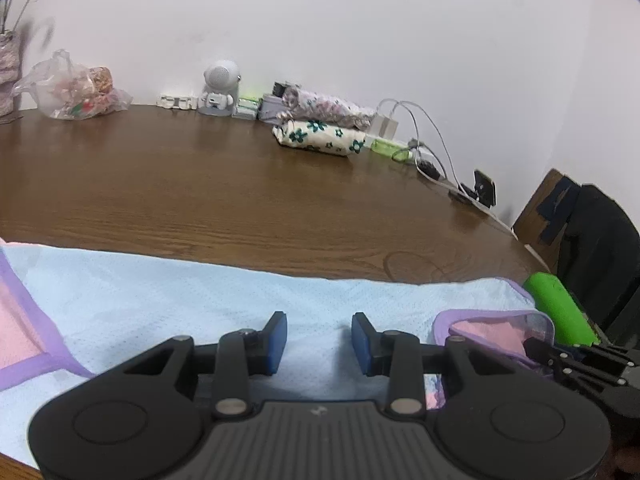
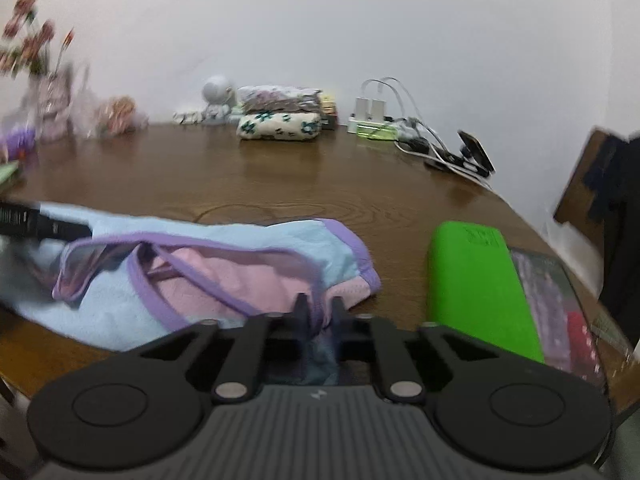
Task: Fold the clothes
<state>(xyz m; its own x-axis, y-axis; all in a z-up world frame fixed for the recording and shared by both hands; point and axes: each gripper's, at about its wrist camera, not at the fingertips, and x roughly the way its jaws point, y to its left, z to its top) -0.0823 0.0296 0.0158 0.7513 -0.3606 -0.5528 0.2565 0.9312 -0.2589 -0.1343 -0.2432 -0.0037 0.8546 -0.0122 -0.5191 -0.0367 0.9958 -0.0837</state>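
Left wrist view. My left gripper (image 1: 319, 346) hangs over the garment (image 1: 168, 300), a pale blue mesh piece with purple binding and pink lining, spread along the near edge of the table (image 1: 240, 184). The jaws stand apart with only cloth showing beneath the gap; the blue pads (image 1: 279, 342) press on nothing, so I read this claw as released. The garment's left end runs out of frame, and its near edge is hidden under the gripper body. At the garment's right end a purple-edged opening bunches up, and there my right gripper (image 1: 538, 350) enters from the frame edge; its tips are too small and dark to judge here. A green roll (image 1: 560, 308) lies just beyond that end, partly cut off. Folded floral cloths (image 1: 320, 136) sit at the far side of the table, well apart from the garment.

Right wrist view. This frame is blurred. The right gripper (image 2: 320, 312) has its jaws drawn nearly together on the garment's (image 2: 248, 252) purple-and-pink hem, so I read it as grasping the garment; the pinched cloth behind the tips is hard to make out. The left gripper (image 2: 44, 224) shows only as a dark smear at the garment's left end. The green roll (image 2: 476, 284) lies right of the garment, apart from it.
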